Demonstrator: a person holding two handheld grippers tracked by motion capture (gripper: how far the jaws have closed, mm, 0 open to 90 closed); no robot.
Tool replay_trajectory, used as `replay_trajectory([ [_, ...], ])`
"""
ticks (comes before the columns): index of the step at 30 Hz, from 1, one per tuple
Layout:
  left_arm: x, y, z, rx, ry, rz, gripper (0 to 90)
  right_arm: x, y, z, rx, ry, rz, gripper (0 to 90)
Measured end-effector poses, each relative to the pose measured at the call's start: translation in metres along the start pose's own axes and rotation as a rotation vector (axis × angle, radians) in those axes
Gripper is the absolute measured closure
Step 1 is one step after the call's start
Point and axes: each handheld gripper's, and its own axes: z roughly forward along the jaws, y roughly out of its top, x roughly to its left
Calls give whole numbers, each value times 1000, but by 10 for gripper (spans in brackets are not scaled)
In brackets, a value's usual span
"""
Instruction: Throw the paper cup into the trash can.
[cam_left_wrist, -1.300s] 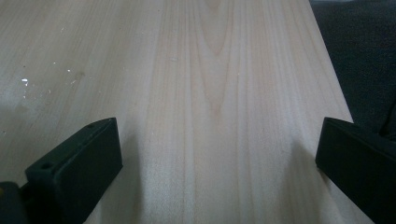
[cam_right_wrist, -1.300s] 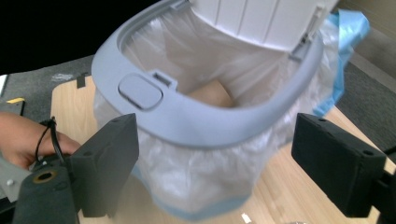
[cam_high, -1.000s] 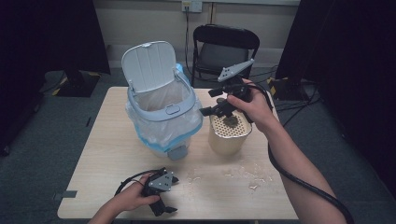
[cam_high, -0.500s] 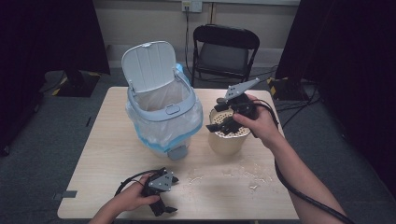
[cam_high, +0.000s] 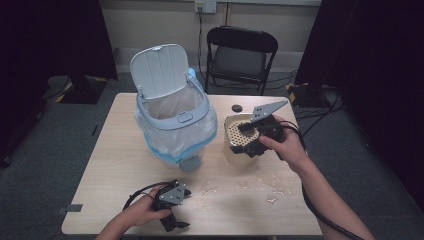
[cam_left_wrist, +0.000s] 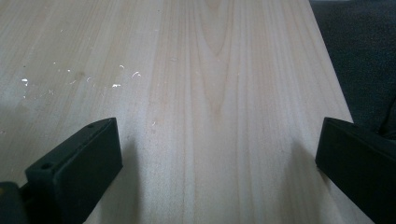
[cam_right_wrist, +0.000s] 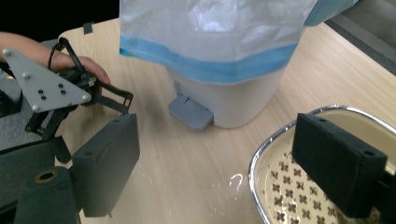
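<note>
Cream-coloured bowl (cam_high: 241, 141) lies directly under the right gripper (cam_high: 251, 138), whose wide-open jaws straddle its near rim, holding nothing. Left gripper (cam_high: 172, 216) rests well apart on the table (cam_high: 110, 165), open, empty.

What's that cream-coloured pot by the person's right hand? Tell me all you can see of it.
The cream pot is a round container with a shiny metal rim and a pale inner surface pierced with small cross-shaped holes, like a strainer. It stands upright on the wooden table, just right of the bagged pedal bin and apart from it. The right gripper hovers at its rim, jaws wide open, one jaw over the inside, one outside. I cannot tell whether they touch it.
</note>
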Motion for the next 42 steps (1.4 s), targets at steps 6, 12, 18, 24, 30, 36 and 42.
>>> replay_trajectory([
  [6,0,0,0,4,0,6,0,5,-14,0,23,-8,-10,146],
  [12,0,0,0,1,-3,-6,0,8,-29,4,40,-5,-5,147],
  [18,0,0,0,1,-2,-6,0,10,-41,6,39,2,0,146],
  [24,0,0,0,1,-3,-7,0,12,-53,8,32,8,11,146],
  [30,0,0,0,1,-2,-6,0,14,-64,9,34,12,11,146],
  [36,0,0,0,1,-2,-6,0,16,-75,13,34,13,23,146],
  [42,0,0,0,1,-2,-7,0,18,-88,15,31,18,37,146],
])
